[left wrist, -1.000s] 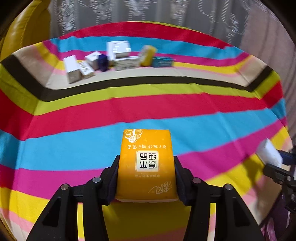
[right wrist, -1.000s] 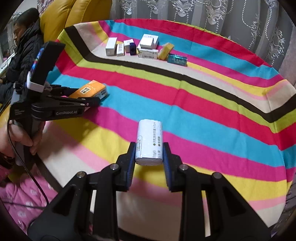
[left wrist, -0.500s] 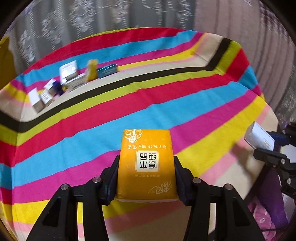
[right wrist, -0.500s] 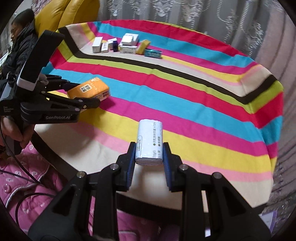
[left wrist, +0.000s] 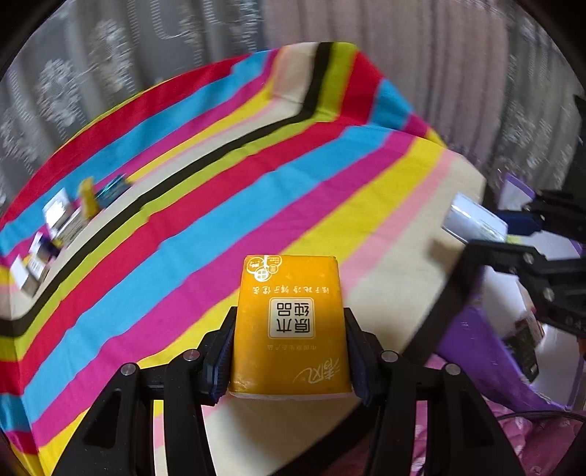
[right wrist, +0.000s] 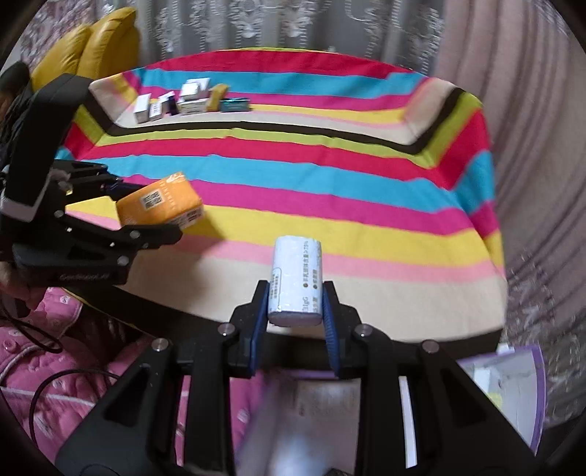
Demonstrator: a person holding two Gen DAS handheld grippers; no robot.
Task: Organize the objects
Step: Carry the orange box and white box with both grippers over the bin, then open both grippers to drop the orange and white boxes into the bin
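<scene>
Over the near edge of the striped tabletop (right wrist: 366, 278), we hold an orange tissue pack (left wrist: 289, 326) clamped in the left tongs (left wrist: 289, 351) and a white packet (right wrist: 296, 280) in the right tongs (right wrist: 295, 311) (both aloft, likely bound for the purple box (right wrist: 512, 395) below).

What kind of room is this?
Probably a living room at home: a yellow sofa, lace curtains and a table under a bright striped cloth with small boxes on it.

You see glossy plastic film on the orange tissue pack (left wrist: 289, 326), matt striped cloth (right wrist: 329, 183) over the bench, matt black plastic tongs (right wrist: 295, 311).
</scene>
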